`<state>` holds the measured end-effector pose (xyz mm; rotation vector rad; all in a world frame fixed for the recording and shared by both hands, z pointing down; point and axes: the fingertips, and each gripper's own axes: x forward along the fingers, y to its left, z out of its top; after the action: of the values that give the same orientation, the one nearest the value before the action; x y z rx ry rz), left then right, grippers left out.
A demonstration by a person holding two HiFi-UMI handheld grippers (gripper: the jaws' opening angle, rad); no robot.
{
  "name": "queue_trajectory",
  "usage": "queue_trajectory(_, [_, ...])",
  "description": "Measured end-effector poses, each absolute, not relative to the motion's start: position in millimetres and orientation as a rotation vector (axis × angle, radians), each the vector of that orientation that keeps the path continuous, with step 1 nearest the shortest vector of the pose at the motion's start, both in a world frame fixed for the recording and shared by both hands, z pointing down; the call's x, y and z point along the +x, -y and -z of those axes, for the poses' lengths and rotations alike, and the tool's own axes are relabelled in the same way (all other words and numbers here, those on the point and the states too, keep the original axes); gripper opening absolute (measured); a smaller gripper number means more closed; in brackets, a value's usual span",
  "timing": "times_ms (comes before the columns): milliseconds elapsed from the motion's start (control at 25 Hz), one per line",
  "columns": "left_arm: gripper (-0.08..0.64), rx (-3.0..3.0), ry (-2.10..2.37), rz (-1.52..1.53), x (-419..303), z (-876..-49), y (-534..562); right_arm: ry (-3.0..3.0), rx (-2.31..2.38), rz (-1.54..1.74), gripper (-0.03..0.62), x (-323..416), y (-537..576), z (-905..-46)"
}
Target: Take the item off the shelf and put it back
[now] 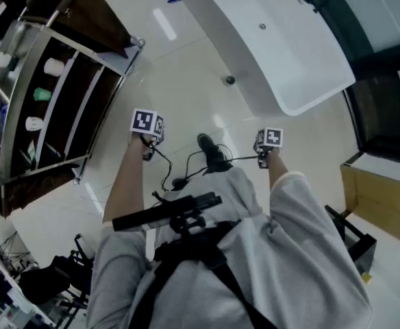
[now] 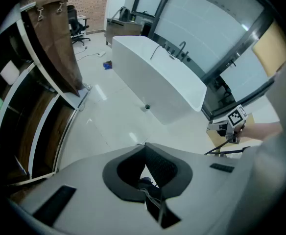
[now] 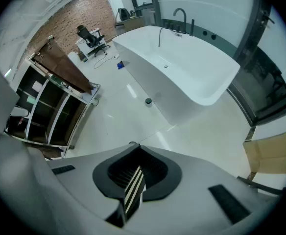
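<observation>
Room: glossy white floor point(image 1: 186, 81) of a bathroom showroom. From my head view the bathtub point(image 1: 289, 53) is at one o'clock and the shelf point(image 1: 55, 105) at ten o'clock.
Task's thing: I've singled none out yet. Every candidate sits on the shelf, well apart from both grippers.
Left gripper point(image 2: 145, 147): fingers clenched on nothing, aimed steeply at the floor.
Right gripper point(image 3: 133, 146): fingers clenched and empty too, with the same downward tilt.
Stage: by my judgement, the approach hasn't begun.
Risk one: cables point(image 1: 168, 166) trail beside the shoe point(image 1: 210, 149) near six o'clock, and a step toward the shelf could snag them.
Risk two: the cups stand in narrow bays, so widely spread fingers could knock a neighbour over.
Risk three: if I reach in with the fingers still clenched, they would shove the item deeper instead of taking it.
Count: two grippers, one shelf, one bathtub. I can make out three white cups point(image 1: 53, 66) and one green cup point(image 1: 42, 94). Things at the shelf's far edge are too small to tell.
</observation>
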<state>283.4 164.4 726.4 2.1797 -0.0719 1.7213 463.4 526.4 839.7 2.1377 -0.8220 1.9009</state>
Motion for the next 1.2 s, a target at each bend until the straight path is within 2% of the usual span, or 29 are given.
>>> queue_trajectory(280, [0.005,2.119,0.248,-1.628,221,-721,-139,0.95,1.992,-1.842,0.008,448,-468,-834])
queue_trajectory(800, [0.005,1.947,0.903,-1.236,19,-701,-83,1.413,1.609,-1.474,0.008,373,-266,-817])
queue_trajectory(1200, [0.005,2.104,1.47,-0.777,-86,-613,-43,1.849,1.575,-0.932,0.008,278,-115,-710])
